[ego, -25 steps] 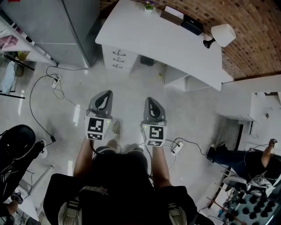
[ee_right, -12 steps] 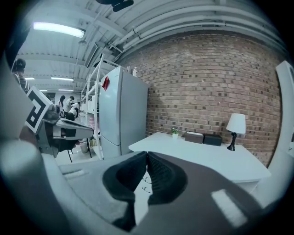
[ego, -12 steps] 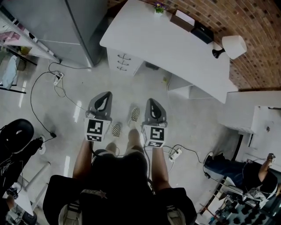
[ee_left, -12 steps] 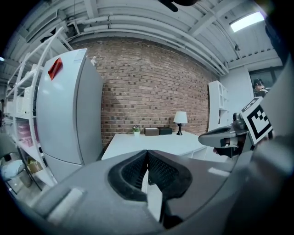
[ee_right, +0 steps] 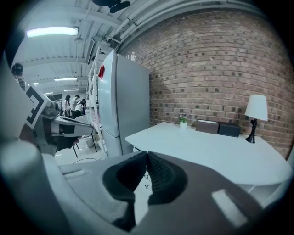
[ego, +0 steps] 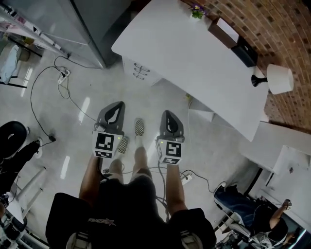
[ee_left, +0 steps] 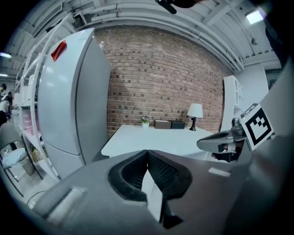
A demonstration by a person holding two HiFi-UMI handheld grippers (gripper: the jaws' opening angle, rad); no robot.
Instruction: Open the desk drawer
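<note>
The white desk [ego: 194, 58] stands ahead against the brick wall. Its drawer stack [ego: 138, 70], with dark handles, sits under the desk's left end. My left gripper [ego: 113, 108] and right gripper [ego: 168, 116] are held side by side over the floor, well short of the drawers. Both are shut with nothing between the pads. In the left gripper view the shut jaws [ee_left: 147, 152] point at the desk top [ee_left: 156, 137], and the right gripper [ee_left: 225, 140] shows beside them. In the right gripper view the shut jaws [ee_right: 147, 153] also face the desk [ee_right: 206, 147].
A grey fridge [ego: 92, 24] stands left of the desk. On the desk are a small plant [ego: 197, 10], two boxes [ego: 223, 31] and a white lamp [ego: 278, 78]. Cables and a power strip [ego: 63, 78] lie on the floor at left. A person [ego: 262, 214] sits at lower right.
The person has walked toward the desk, which has come nearer in the head view. Both grippers stayed shut and side by side.
</note>
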